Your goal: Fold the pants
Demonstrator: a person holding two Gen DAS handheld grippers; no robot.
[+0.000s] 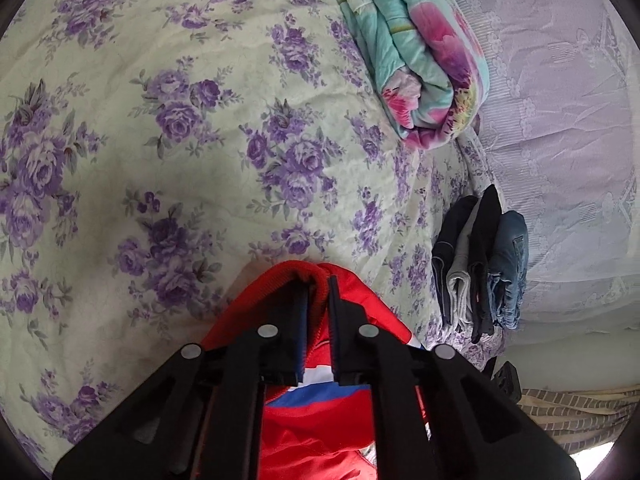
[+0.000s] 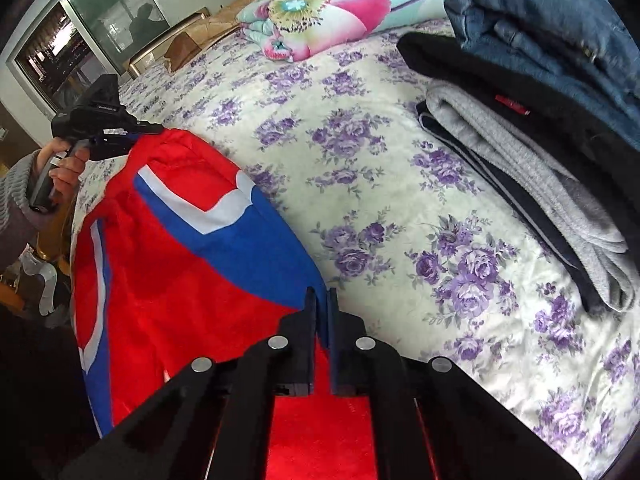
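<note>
Both grippers pinch the red, blue and white fabric pants (image 2: 180,264): left gripper (image 1: 319,280) far-left, right gripper (image 2: 321,294) near, fabric stretched between.

Both views are evenly and softly lit, as if by daylight; a bright window (image 2: 60,52) is seen at the upper left of the right wrist view and is probably the source. The bedspread (image 1: 160,128) is rendered pale and slightly washed out, with only faint, diffuse shadows. The red pants (image 2: 168,280) are strongly saturated, with a glowing patch near the bottom edge. Strong fisheye bending is seen toward the rims, and a dark vignette closes every corner. The stacked clothes (image 2: 540,80) at the upper right are slightly blurred. The black fingers are underexposed, with little detail.
</note>
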